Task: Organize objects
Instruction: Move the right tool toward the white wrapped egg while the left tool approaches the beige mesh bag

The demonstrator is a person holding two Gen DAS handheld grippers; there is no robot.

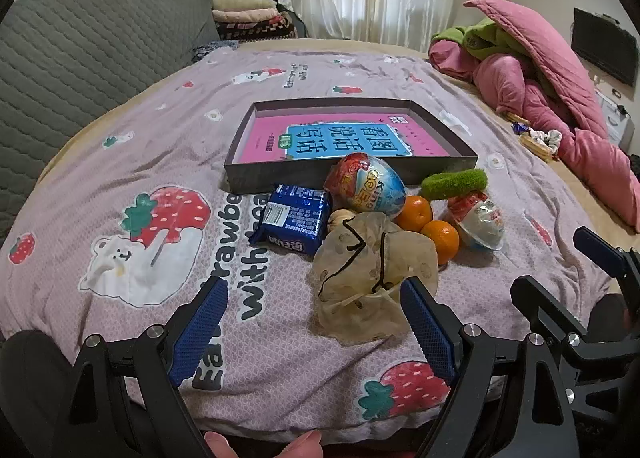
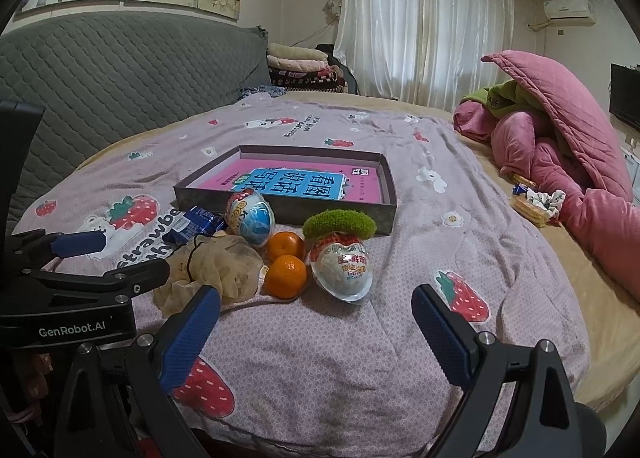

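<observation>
**A:** How do the jaws stand?

**B:** Both are spread wide and grip nothing. The left gripper [image 1: 314,298] hangs at the lower middle of the left wrist view; its blue pads frame bare bedspread, and the right pad overlaps the near edge of a crumpled beige mesh pouch [image 1: 372,278] with a black drawstring. Whether it touches the pouch, I cannot tell. The right gripper [image 2: 316,308] sits low in its own view with only the bedspread [image 2: 360,358] between its pads.

**A:** And the things to organize?

**B:** They are clustered at mid-frame, just beyond the jaws. Past the pouch lie two mandarins [image 1: 430,226], touching each other. Left of them is a blue snack packet [image 1: 294,218]. Behind the fruit stands a large blue-and-red Kinder egg [image 1: 366,188], leaning against the front wall of the box. A second wrapped egg [image 2: 342,268], mostly white, lies to the right of the mandarins, with a green fuzzy scrunchie [image 2: 340,224] just behind it.

**A:** The box?

**B:** A shallow dark tray-like box [image 1: 256,178] sits above the cluster, centre frame, with a pink and blue book [image 1: 348,140] lying flat inside.

**A:** Farther out?

**B:** A pink quilt [image 1: 560,98] is heaped at the right edge, a grey quilted headboard [image 2: 120,70] runs along the upper left, and white curtains [image 2: 420,38] hang at the top.
</observation>
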